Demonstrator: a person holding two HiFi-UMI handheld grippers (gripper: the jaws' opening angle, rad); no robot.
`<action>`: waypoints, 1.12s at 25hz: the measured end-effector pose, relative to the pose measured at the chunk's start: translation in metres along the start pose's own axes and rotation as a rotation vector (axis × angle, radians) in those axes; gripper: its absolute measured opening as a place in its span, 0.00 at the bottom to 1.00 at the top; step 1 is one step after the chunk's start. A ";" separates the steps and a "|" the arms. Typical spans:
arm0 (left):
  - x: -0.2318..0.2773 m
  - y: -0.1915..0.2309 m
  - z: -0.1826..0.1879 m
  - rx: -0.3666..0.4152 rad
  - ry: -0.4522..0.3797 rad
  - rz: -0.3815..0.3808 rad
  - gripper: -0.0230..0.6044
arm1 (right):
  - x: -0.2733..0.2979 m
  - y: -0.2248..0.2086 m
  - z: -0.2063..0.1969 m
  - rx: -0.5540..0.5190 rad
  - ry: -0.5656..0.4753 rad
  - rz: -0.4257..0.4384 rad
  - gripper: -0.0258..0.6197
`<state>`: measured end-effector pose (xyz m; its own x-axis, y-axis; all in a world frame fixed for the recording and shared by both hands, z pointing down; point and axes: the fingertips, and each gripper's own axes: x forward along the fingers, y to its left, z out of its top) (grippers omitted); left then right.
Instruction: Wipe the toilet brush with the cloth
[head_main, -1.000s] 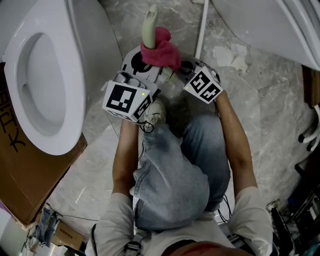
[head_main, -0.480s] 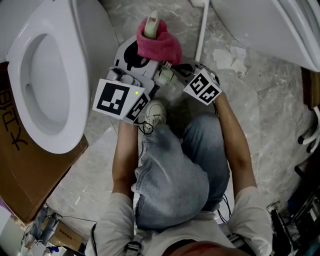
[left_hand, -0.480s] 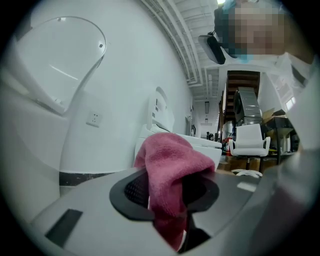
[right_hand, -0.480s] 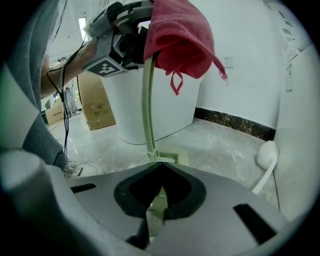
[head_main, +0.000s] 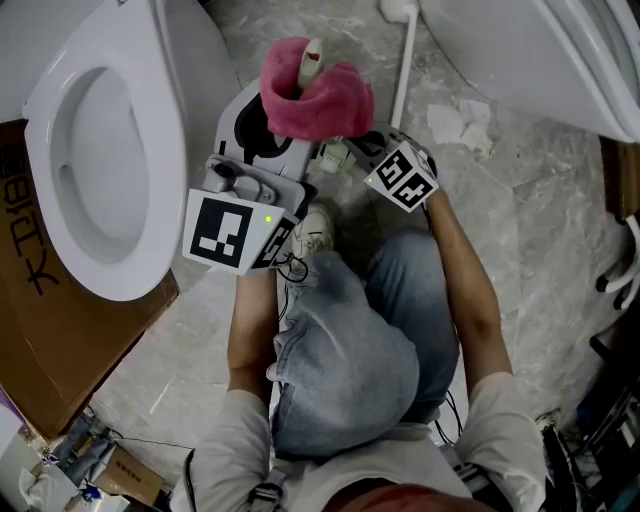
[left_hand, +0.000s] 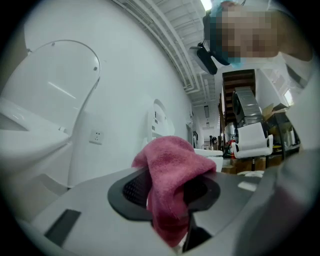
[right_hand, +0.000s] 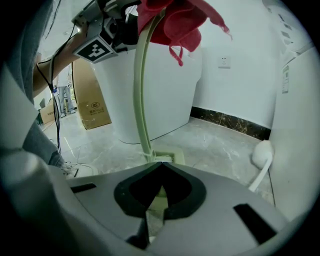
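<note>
Head view is showing the trouble spot: the cloth is sitting bunched around the top of the toilet brush, whose pale tip is poking out of the folds, well above the floor and beside the toilet. The risk, as I'm reading it, is that the cloth is hanging there with little holding it. If it slides off the thin handle it is dropping to the floor. If the jaws close again off-centre they are catching fabric only and missing the handle. The long handle could also sway, since it is being gripped only low down.

The left hand-held gripper has just been opening its jaws. They are standing wide apart, with the pink cloth draping loosely between them, touching but not pinched as far as I can judge. The right hand-held gripper is pointing down at the floor with its jaws together, clamping the lower end of the toilet brush, and the green handle is rising from them up to the cloth.
</note>
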<state>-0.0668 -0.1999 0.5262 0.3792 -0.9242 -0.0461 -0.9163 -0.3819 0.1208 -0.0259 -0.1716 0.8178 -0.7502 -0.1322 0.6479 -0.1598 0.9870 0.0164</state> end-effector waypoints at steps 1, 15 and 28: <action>-0.004 0.000 0.004 -0.001 -0.013 0.005 0.28 | 0.000 -0.001 0.000 -0.002 0.003 -0.007 0.03; -0.054 -0.001 -0.003 0.076 0.026 0.081 0.15 | -0.013 -0.005 0.022 0.005 -0.061 -0.085 0.03; -0.076 0.012 -0.068 0.062 0.117 0.172 0.15 | -0.080 -0.003 0.066 0.091 -0.320 -0.127 0.03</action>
<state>-0.0975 -0.1341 0.5982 0.2256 -0.9705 0.0853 -0.9736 -0.2214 0.0556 -0.0076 -0.1702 0.7161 -0.8814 -0.2893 0.3733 -0.3103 0.9506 0.0039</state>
